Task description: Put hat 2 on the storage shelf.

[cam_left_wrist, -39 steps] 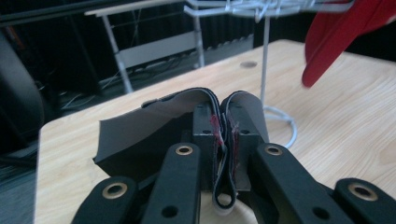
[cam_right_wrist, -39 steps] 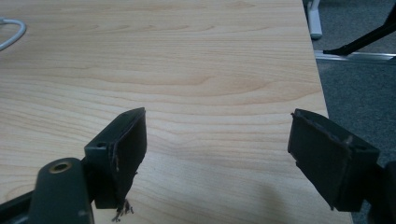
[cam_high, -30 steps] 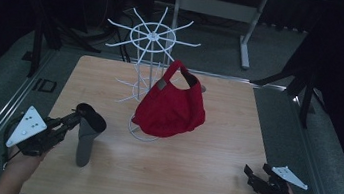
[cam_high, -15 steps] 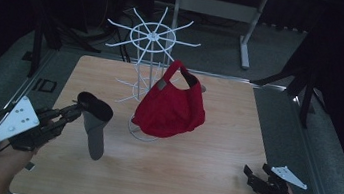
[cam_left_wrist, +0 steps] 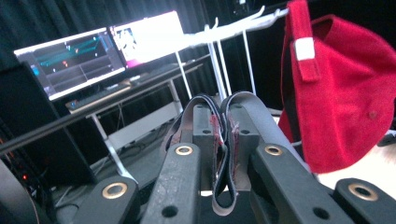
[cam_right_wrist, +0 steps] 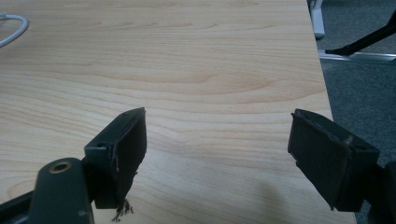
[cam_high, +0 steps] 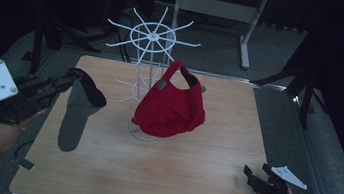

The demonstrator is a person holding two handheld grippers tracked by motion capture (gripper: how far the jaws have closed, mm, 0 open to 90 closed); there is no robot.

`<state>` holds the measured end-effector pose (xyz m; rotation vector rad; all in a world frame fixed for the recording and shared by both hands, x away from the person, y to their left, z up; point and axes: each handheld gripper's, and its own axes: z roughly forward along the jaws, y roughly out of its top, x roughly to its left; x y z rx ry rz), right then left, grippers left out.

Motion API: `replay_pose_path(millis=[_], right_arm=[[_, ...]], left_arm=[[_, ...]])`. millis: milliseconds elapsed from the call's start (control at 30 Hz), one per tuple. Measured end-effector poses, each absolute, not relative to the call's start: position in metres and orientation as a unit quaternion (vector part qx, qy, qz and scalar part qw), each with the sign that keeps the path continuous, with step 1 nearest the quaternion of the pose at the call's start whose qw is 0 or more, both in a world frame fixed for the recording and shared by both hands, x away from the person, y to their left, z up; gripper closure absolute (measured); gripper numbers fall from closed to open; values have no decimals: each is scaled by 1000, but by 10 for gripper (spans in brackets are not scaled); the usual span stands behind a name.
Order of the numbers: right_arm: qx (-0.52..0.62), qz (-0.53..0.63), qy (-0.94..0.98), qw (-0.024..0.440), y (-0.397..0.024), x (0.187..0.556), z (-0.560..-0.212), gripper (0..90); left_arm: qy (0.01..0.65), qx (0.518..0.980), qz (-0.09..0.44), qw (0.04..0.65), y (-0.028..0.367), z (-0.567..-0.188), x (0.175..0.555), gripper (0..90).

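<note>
A dark grey cap [cam_high: 78,113] hangs over the left side of the table with my left gripper [cam_high: 68,81] shut on its band. In the left gripper view the grey band [cam_left_wrist: 222,186] is pinched between the pads of the left gripper [cam_left_wrist: 224,111]. A red cap [cam_high: 171,109] hangs on the white wire rack [cam_high: 152,37] at the table's middle; the red cap [cam_left_wrist: 345,93] is close on the right in the left gripper view. My right gripper [cam_high: 256,174] rests at the front right, open; between the jaws of the right gripper [cam_right_wrist: 217,140] there is only bare wood.
The wooden table [cam_high: 213,153] stands on grey carpet, with a desk frame [cam_high: 212,4] behind it. Lit monitors [cam_left_wrist: 93,51] stand on a desk in the left gripper view. The rack's ring base [cam_right_wrist: 11,28] lies far left of the right gripper.
My left gripper has risen with the grey cap, which now hangs higher above the table. The right gripper has kept still.
</note>
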<state>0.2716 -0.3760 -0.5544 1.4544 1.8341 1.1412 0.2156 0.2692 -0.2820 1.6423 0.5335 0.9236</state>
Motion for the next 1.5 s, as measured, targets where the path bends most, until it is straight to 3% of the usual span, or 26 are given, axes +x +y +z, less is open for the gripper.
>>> replay_pose_path(millis=[900,1500], right_arm=[[538,422,680,264,-376,272,-555,194],[538,423,681,261,-377,272,-555,194]], left_arm=[[209,689,395,570,241,-229,263,847],[189,709,363,574,215,-237,276,847]])
